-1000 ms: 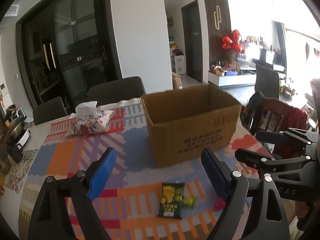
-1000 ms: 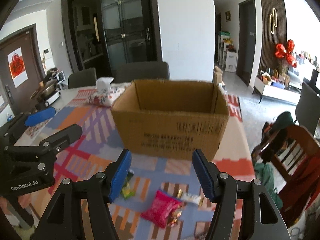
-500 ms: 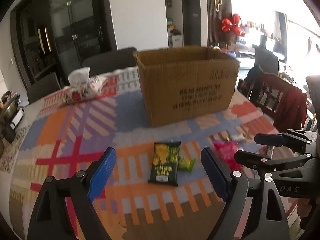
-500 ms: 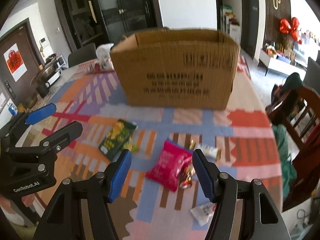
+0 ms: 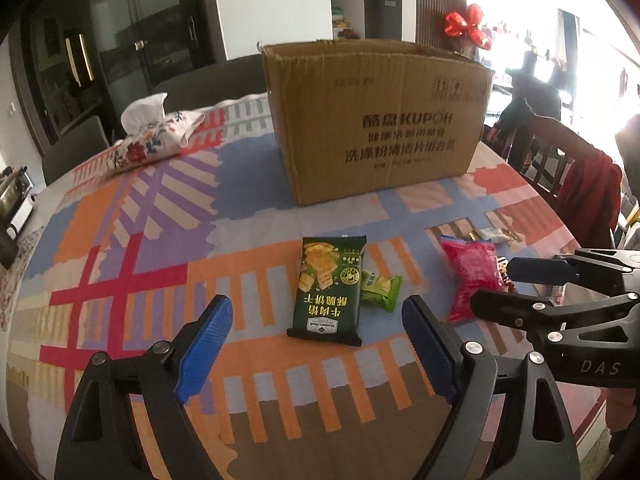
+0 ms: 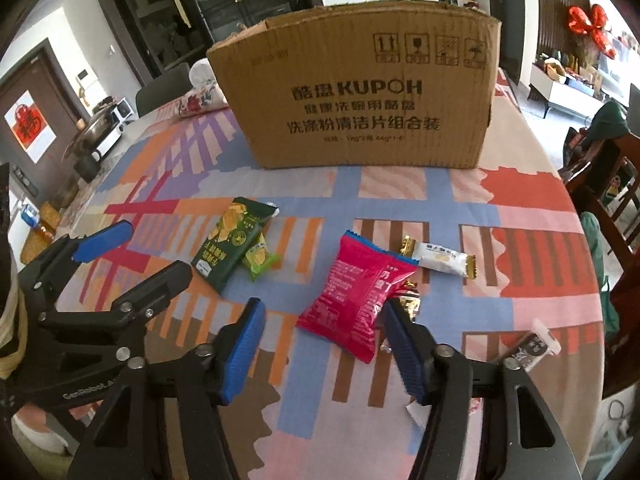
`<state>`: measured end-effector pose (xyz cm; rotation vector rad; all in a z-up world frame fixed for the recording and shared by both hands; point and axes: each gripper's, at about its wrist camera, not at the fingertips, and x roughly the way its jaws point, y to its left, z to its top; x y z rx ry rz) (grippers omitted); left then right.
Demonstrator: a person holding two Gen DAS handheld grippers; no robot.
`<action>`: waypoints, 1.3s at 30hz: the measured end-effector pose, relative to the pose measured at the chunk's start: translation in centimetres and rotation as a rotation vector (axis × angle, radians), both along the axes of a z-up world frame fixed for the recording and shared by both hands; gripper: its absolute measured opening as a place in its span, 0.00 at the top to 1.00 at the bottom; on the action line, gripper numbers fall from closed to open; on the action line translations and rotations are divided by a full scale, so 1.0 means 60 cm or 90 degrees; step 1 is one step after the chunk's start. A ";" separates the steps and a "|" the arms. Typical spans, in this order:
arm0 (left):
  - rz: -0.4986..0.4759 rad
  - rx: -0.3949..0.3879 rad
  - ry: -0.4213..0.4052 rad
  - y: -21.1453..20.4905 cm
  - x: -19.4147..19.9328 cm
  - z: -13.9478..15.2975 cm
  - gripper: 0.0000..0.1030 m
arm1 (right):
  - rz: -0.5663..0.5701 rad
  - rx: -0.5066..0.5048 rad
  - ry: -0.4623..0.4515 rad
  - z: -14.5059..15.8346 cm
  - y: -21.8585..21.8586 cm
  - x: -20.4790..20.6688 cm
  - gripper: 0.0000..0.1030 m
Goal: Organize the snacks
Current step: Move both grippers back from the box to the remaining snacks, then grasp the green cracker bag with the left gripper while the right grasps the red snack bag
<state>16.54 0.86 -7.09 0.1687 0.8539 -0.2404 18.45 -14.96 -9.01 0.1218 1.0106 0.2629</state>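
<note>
Both grippers wide, nothing held: left gripper (image 5: 316,344) facing dark green packet (image 5: 329,285), right gripper (image 6: 324,344) facing red packet (image 6: 357,297). Probably best: lower over packet middle, close across the narrow width, avoiding neighbouring small green packet (image 5: 380,287), then lift to cardboard box (image 6: 360,92).

Daylight is pouring in from the window (image 5: 592,52) at upper right of the left wrist frame, blowing out w/ glare. Fisheye is bending edges, corners vignetting black. Counter (image 6: 520,304) is showing evenly lit, sharp; soft shadows under packets.
</note>
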 end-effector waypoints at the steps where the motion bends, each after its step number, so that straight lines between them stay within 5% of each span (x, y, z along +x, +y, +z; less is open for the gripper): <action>1: 0.002 -0.002 0.004 0.002 0.003 -0.003 0.16 | 0.002 0.001 0.003 -0.003 0.001 0.003 0.45; 25: 0.025 -0.034 0.075 0.009 0.090 -0.071 0.19 | 0.001 -0.053 0.006 -0.037 0.031 0.078 0.45; 30: 0.023 -0.050 0.093 0.005 0.106 -0.077 0.22 | 0.004 -0.041 0.006 -0.040 0.035 0.086 0.52; 33: 0.023 -0.062 0.096 0.005 0.106 -0.078 0.32 | 0.005 -0.041 0.005 -0.043 0.037 0.089 0.55; 36: 0.019 -0.076 0.112 0.005 0.108 -0.082 0.57 | 0.011 -0.049 -0.003 -0.043 0.041 0.087 0.58; 39: 0.015 -0.066 0.104 0.002 0.104 -0.081 0.57 | 0.017 -0.051 -0.012 -0.041 0.045 0.083 0.59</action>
